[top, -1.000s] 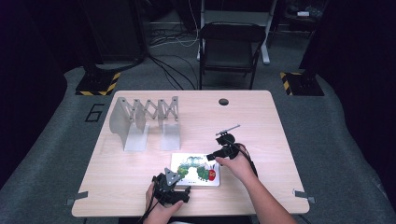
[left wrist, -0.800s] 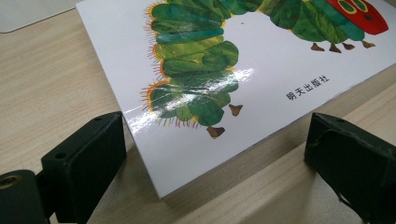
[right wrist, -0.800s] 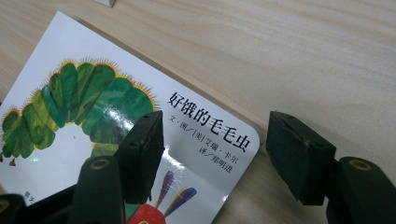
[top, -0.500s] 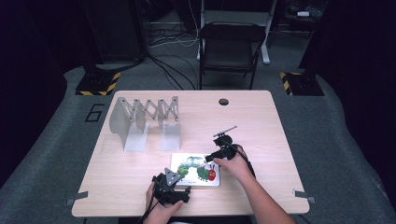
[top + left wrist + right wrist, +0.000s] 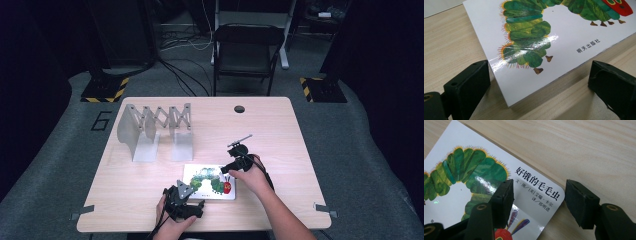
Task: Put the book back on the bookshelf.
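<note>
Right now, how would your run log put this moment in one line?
book flat on table | left gripper open at its corner | right gripper open at another corner | rack untouched

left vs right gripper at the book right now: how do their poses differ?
The left gripper sits at the near left corner of the book, both jaws off the cover, one each side of the corner. The right gripper is at the far right corner, one jaw over the cover, the other beyond the edge above the table. The left has a grey plate on top; the right doesn't. Both are open; neither grips the book.
</note>
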`<act>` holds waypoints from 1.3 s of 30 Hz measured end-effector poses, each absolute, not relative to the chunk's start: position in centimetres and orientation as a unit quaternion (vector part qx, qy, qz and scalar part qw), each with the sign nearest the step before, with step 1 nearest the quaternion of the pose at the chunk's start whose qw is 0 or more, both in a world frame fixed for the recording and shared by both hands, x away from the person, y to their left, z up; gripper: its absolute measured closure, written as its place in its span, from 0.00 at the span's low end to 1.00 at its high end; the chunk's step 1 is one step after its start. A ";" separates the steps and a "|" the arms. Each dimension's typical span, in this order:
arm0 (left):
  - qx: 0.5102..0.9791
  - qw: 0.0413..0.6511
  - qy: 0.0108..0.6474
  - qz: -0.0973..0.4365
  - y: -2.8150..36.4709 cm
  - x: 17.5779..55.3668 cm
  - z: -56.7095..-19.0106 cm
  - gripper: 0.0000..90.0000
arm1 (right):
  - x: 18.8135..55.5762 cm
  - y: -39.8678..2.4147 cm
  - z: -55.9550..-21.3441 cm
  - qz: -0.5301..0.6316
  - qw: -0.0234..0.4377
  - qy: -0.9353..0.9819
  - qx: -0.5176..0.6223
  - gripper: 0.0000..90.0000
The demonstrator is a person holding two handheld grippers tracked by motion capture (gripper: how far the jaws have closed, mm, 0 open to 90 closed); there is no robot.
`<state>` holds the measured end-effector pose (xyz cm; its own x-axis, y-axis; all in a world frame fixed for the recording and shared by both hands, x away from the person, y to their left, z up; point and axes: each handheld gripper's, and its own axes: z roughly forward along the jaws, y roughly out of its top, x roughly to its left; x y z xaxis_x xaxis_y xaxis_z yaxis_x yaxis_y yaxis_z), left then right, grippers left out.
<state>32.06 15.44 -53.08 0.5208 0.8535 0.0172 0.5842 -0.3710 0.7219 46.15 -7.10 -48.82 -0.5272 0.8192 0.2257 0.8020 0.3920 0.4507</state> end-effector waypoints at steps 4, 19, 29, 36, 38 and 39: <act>0.804 0.340 0.446 0.196 15.4 31.9 -53.1 0.04 | 46.1 -7.3 -48.6 0.265 0.016 0.832 0.486 0.46; 0.802 0.333 0.456 0.196 15.0 32.1 -53.1 0.00 | 45.4 -7.6 -46.6 0.288 0.034 0.832 0.474 0.47; 0.794 0.330 0.471 0.199 15.2 32.5 -53.1 0.00 | 45.1 -7.7 -45.7 0.307 0.030 0.831 0.463 0.49; 0.793 0.328 0.471 0.203 15.4 32.8 -53.1 0.00 | 44.9 -7.5 -45.2 0.317 0.033 0.829 0.459 0.49; 0.791 0.328 0.476 0.202 15.4 32.8 -53.1 0.00 | 44.8 -7.5 -45.0 0.317 0.033 0.829 0.459 0.50; 0.790 0.328 0.477 0.201 15.4 32.7 -53.1 0.00 | 44.8 -7.5 -44.9 0.318 0.036 0.831 0.456 0.50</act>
<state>32.74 15.37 -53.08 0.4642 0.8857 0.0053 0.6213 -0.3298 0.7108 44.79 -7.45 -44.93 -0.5818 0.7799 0.2308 0.7346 0.3820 0.5608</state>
